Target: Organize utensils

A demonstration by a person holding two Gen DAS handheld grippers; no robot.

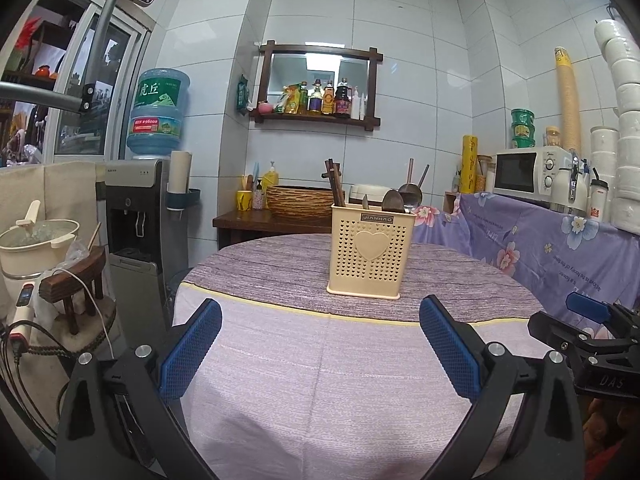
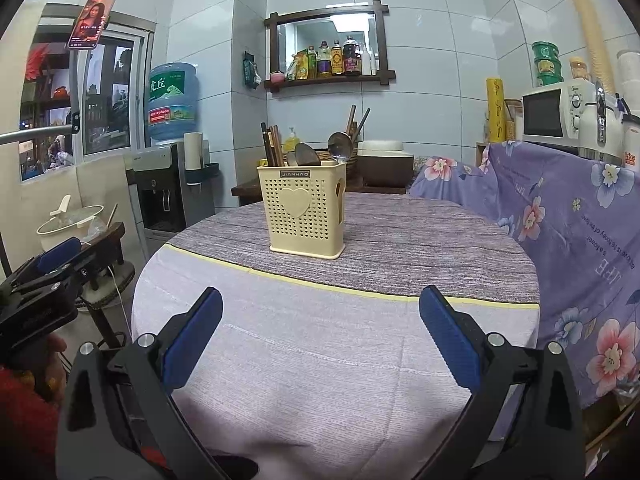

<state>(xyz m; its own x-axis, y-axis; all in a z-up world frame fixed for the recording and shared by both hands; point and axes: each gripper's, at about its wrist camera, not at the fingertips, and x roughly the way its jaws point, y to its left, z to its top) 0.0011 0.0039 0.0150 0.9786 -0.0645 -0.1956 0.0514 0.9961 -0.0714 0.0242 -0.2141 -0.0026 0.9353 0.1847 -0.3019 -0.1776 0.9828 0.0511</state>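
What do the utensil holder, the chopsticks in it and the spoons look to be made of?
Utensil holder: cream plastic, matte, with moulded heart and punched holes. Chopsticks: dark brown, probably wood, though lacquer or plastic is possible. Spoons: metal, likely stainless steel, grey with reflective bowls.

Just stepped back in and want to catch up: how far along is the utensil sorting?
It looks finished. Chopsticks and spoons stand in the cream utensil holder. Nothing is in hand: the left gripper and right gripper are open and empty. No loose utensils show on the tablecloth.
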